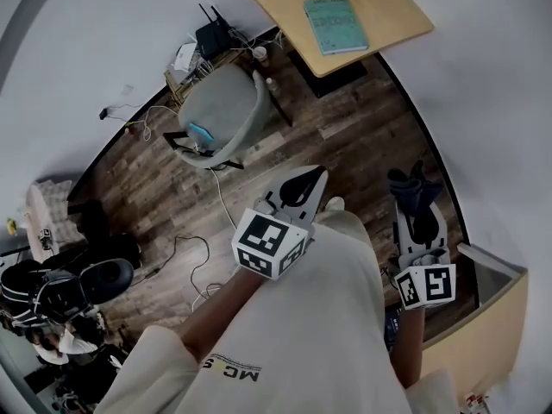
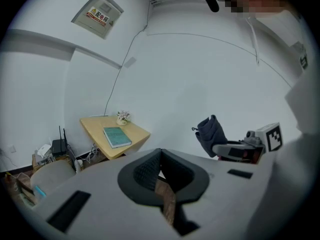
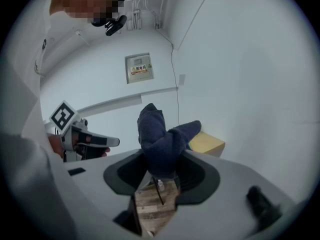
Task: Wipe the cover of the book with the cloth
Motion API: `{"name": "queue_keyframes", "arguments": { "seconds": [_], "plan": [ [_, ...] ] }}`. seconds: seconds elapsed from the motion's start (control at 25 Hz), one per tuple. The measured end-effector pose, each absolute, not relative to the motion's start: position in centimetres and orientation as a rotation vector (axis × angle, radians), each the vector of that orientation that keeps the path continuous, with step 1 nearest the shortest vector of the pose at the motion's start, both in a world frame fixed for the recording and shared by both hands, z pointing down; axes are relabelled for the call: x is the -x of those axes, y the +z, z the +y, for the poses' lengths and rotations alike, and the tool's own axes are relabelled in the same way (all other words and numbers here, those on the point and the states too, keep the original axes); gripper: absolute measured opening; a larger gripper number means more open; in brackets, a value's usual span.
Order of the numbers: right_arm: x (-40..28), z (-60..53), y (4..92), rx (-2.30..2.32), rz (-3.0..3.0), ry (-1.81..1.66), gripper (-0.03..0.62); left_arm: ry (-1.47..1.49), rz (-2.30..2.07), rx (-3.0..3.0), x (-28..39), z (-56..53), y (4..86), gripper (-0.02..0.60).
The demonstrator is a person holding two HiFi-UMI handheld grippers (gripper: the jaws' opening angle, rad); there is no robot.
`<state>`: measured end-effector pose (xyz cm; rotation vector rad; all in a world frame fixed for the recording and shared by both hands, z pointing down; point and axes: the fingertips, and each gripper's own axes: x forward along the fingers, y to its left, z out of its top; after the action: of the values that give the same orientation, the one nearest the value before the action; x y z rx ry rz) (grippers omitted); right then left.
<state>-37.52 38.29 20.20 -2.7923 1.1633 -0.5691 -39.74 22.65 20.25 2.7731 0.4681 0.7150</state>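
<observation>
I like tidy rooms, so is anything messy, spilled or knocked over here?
Nothing looks spilled or broken. The book lies flat on the table, and the cloth is bunched up in the right gripper. The only messy bit is the loose cables trailing over the floor by the wall, near the chair.

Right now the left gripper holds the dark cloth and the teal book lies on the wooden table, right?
No: the right gripper holds the cloth, clamped between its jaws in the right gripper view; the left gripper is shut on nothing. The book does lie on the wooden table.
</observation>
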Motion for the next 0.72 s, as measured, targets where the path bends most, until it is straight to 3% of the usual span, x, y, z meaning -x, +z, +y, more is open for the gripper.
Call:
{"name": "queue_keyframes", "arguments": {
  "seconds": [0.36, 0.72],
  "plan": [
    [30.5, 37.2, 20.9, 2.731, 1.215, -0.565, 0.178, 0.706, 0.389, -2.771, 34.7, 22.5, 21.2, 0.011],
    [18.9, 31.1, 23.2, 2.757, 1.268, -0.645, 0.178, 0.679, 0.392, -2.760, 21.5, 16.6, 22.9, 0.011]
  ]
}}
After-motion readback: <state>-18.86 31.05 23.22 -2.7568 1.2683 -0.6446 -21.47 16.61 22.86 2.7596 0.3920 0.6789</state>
